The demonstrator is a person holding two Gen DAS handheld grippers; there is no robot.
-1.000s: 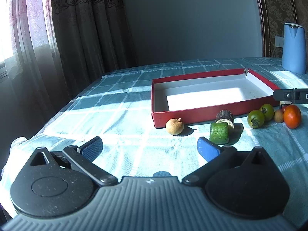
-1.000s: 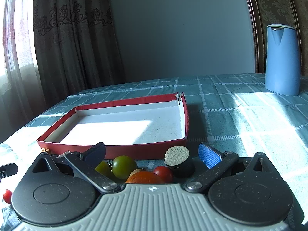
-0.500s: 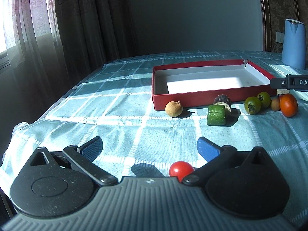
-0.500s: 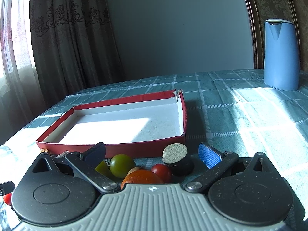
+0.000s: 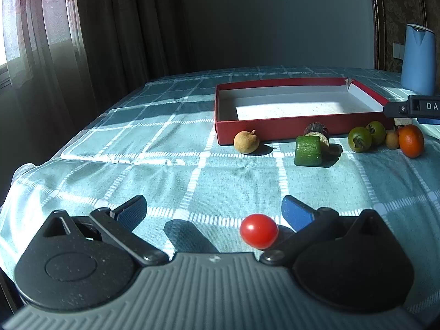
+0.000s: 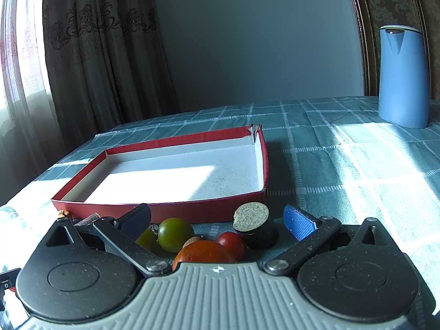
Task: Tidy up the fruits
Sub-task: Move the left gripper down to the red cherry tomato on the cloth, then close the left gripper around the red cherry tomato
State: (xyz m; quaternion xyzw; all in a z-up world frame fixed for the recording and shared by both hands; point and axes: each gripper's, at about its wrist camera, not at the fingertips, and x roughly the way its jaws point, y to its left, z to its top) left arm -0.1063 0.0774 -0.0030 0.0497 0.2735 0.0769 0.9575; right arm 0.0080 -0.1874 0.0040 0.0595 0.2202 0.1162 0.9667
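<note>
My left gripper is open low over the cloth; a red cherry tomato lies between its fingers near the right one, untouched. Ahead stands the empty red box, with a brown longan, a green block, green tomatoes and an orange along its front. My right gripper is open over a cluster: green tomato, orange, red tomato, and a dark cork-topped piece, before the red box.
A blue jug stands at the back right; it also shows in the left wrist view. Curtains hang at the left. The table's left edge drops off near my left gripper. A checked teal cloth covers the table.
My left gripper has pulled back from the box, bringing the red cherry tomato into view between its fingers. My right gripper has barely moved, rising slightly.
</note>
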